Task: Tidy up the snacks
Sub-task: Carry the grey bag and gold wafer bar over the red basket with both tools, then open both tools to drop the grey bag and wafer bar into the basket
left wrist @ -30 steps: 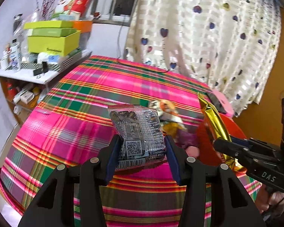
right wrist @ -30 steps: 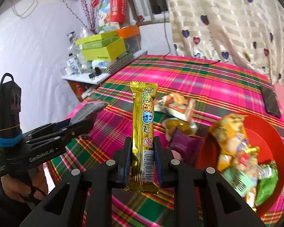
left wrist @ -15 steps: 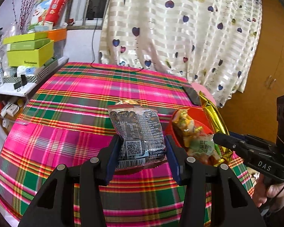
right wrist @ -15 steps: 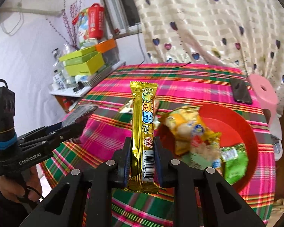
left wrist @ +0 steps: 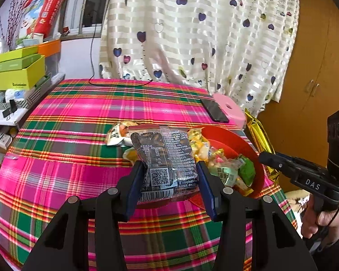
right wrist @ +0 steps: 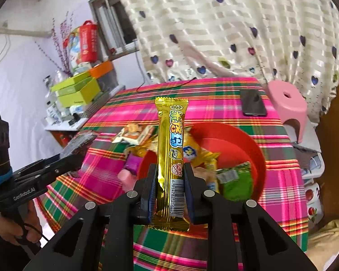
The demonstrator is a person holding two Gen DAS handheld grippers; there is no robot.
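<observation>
My left gripper (left wrist: 169, 180) is shut on a clear packet of dark snacks (left wrist: 163, 158), held upright above the table. My right gripper (right wrist: 170, 185) is shut on a long gold snack bar (right wrist: 171, 144), held upright over the near rim of a red bowl (right wrist: 235, 135). The bowl holds several wrapped snacks, among them a green packet (right wrist: 236, 180). It also shows in the left wrist view (left wrist: 226, 140), just right of my packet. More snacks lie on the cloth left of the bowl: an orange-and-white packet (right wrist: 135, 133), a purple one (right wrist: 132, 163) and a pink one (right wrist: 126, 177).
The table wears a pink and green plaid cloth (left wrist: 67, 158). A black phone (right wrist: 252, 102) lies near its far right edge, beside a pink stool (right wrist: 287, 103). A shelf with green boxes (left wrist: 18, 72) stands at the left. A heart-print curtain (left wrist: 192, 33) hangs behind.
Both grippers have swung towards the red bowl while keeping their snacks. The bowl has come into the middle of both views. The right gripper now hangs over the bowl's near rim.
</observation>
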